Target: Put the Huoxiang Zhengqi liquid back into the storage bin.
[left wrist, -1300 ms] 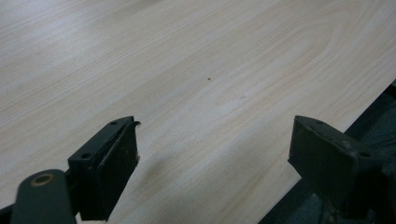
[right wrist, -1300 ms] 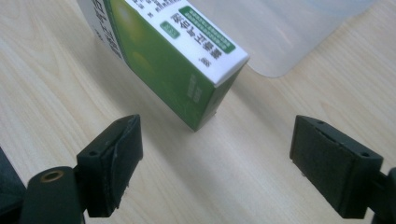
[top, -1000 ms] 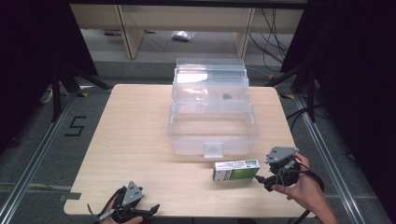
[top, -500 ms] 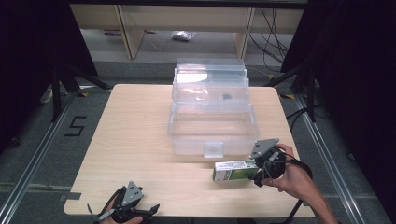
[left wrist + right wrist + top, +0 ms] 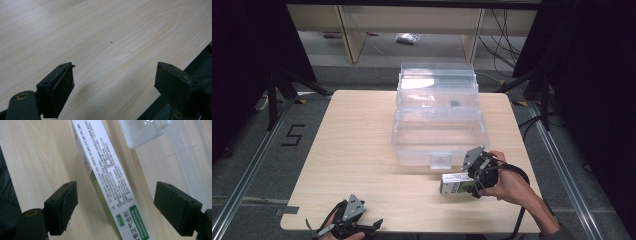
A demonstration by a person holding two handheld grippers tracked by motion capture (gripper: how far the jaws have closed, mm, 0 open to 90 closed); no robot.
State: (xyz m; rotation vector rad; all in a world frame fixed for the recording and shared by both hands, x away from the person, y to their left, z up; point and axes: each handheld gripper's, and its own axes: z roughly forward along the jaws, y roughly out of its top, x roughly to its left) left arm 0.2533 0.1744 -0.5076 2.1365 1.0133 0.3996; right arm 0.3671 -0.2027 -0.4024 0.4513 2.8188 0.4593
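Right gripper now over the carton, fingers apart.

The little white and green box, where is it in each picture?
High view: the little box lies on the table's near right part, just in front of the clear plastic bin, at the right gripper.
Right gripper view: it runs up the middle between the open jaws, untouched.
Left gripper view: bare wooden table ahead of the jaws.
Shared landmark: the bin's front latch.
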